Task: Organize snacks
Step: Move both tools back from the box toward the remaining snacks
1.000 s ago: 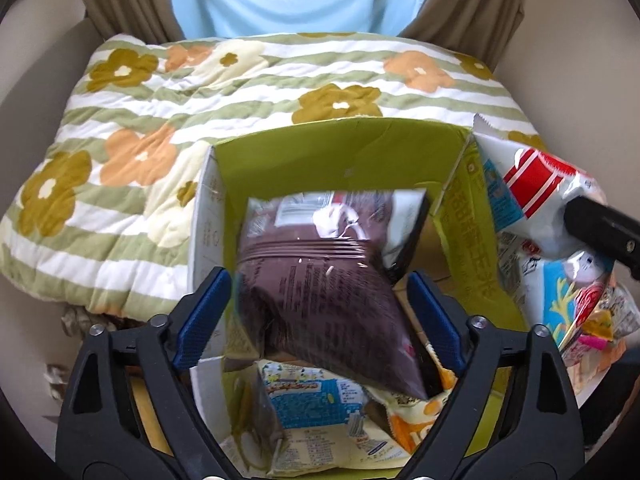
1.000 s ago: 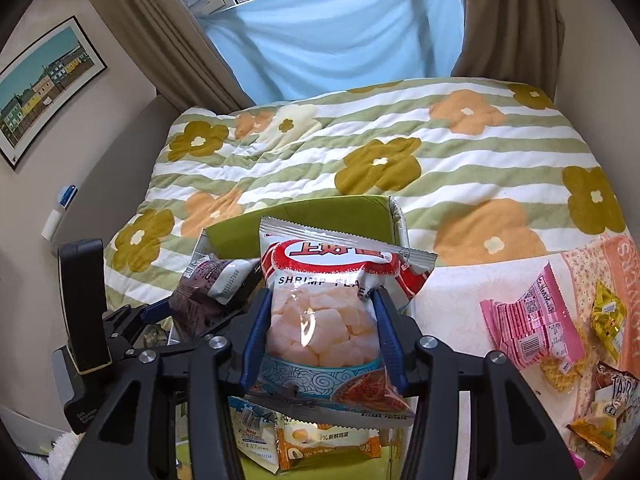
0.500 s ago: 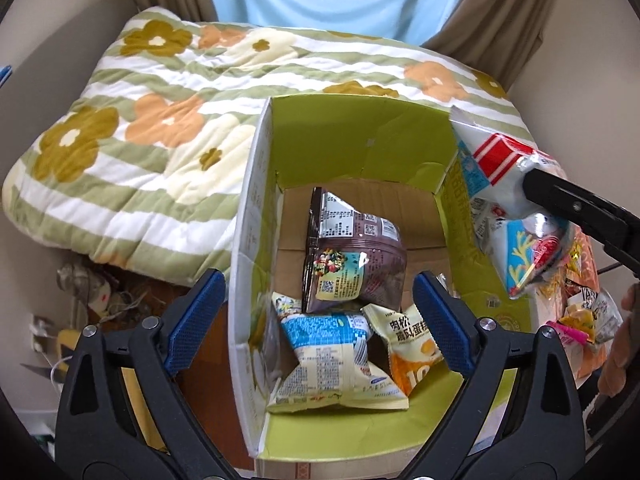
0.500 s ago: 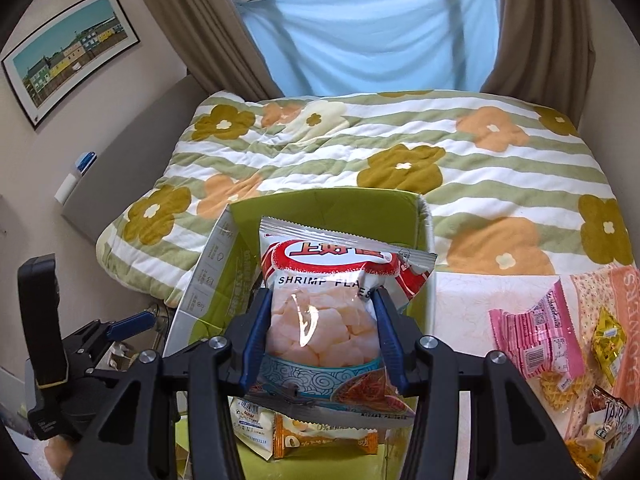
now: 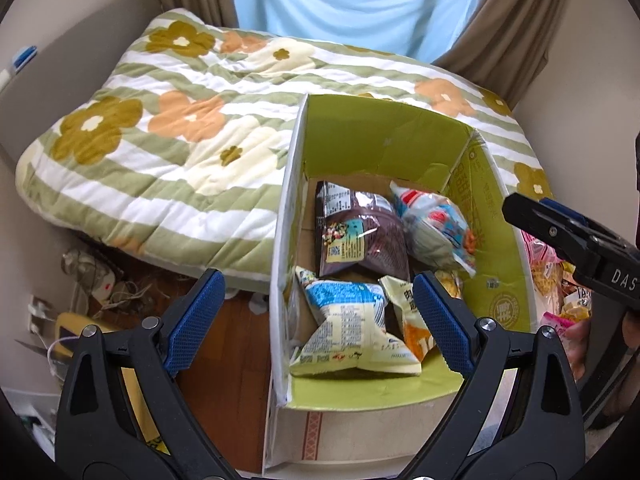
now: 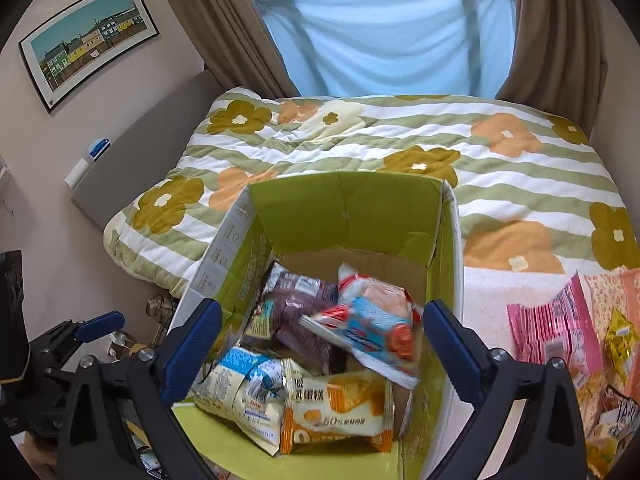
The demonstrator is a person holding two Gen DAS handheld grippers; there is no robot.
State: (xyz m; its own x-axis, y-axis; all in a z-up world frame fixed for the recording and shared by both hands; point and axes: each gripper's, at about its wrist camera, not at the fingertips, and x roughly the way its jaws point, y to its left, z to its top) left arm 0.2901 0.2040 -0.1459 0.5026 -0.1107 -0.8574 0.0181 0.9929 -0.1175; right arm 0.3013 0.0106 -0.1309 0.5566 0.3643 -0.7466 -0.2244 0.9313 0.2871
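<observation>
Right claw [image 6: 320, 354] opening, shrimp chips bag [image 6: 370, 326] loose below inside box [image 6: 352, 208].

The orange packet [image 6: 336, 412] in the box [image 6: 352, 204] carries "60%" and Chinese characters. In the left wrist view, the black hand-held gripper [image 5: 576, 240] at the right edge reads "DAS", cut off. Other packets' print is too small or blurred to read.

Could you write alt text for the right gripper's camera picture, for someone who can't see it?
A red-and-blue shrimp chip bag drops from the opening right gripper into a green-lined cardboard box holding three other snack packets, beside a flowered striped quilt.
</observation>
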